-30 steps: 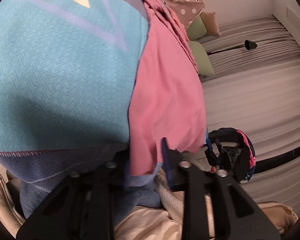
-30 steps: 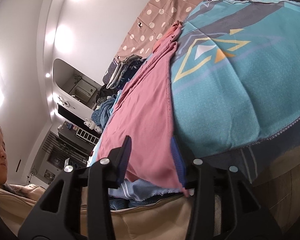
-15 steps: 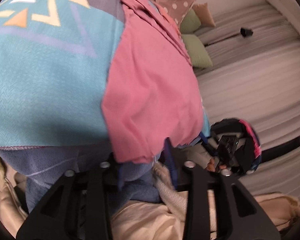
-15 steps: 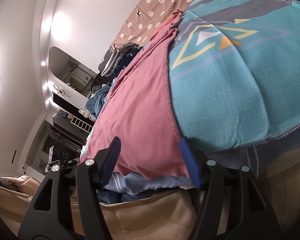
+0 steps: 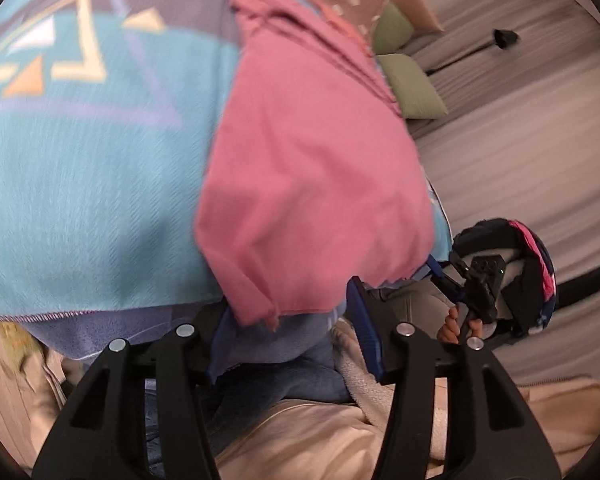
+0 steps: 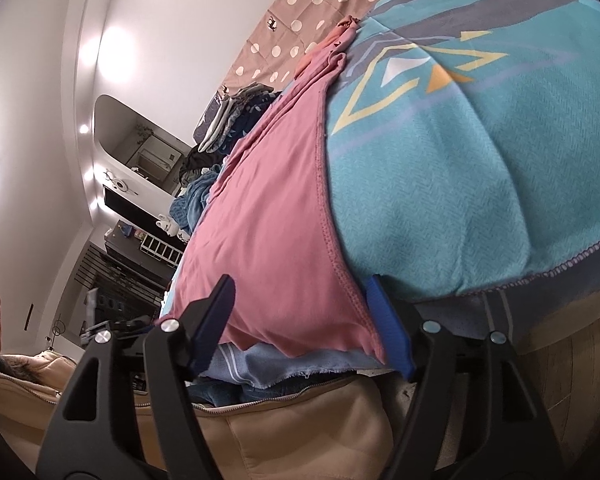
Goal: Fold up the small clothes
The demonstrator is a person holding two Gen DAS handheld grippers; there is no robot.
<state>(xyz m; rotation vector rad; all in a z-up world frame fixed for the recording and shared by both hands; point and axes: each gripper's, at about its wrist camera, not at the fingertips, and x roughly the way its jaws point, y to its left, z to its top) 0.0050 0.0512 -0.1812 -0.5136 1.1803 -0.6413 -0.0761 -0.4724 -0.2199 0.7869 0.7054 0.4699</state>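
Observation:
A pink garment [image 5: 312,184] lies flat along the turquoise patterned blanket [image 5: 92,200], its near edge hanging over the front. My left gripper [image 5: 292,336] sits at the left corner of that edge, its jaws opening, and the corner hangs loose between the blue pads [image 5: 364,332] without being pressed. In the right wrist view the pink garment [image 6: 268,248] runs away from me beside the blanket [image 6: 440,184]. My right gripper [image 6: 302,328] stands open around the hemmed corner, pads clear of it. The right gripper [image 5: 480,292] also shows in the left wrist view, a hand on it.
A brown polka-dot cloth [image 6: 312,12] and a pile of folded and loose clothes [image 6: 228,128] lie at the far end. Two green cushions [image 5: 412,84] rest on grey striped bedding [image 5: 520,152]. A person's beige jacket [image 6: 284,432] fills the foreground. Dark shelving [image 6: 132,272] stands behind.
Both grippers have widened and let go of the pink garment's near edge, which now hangs free over the blanket. The left gripper has lifted and tilted slightly.

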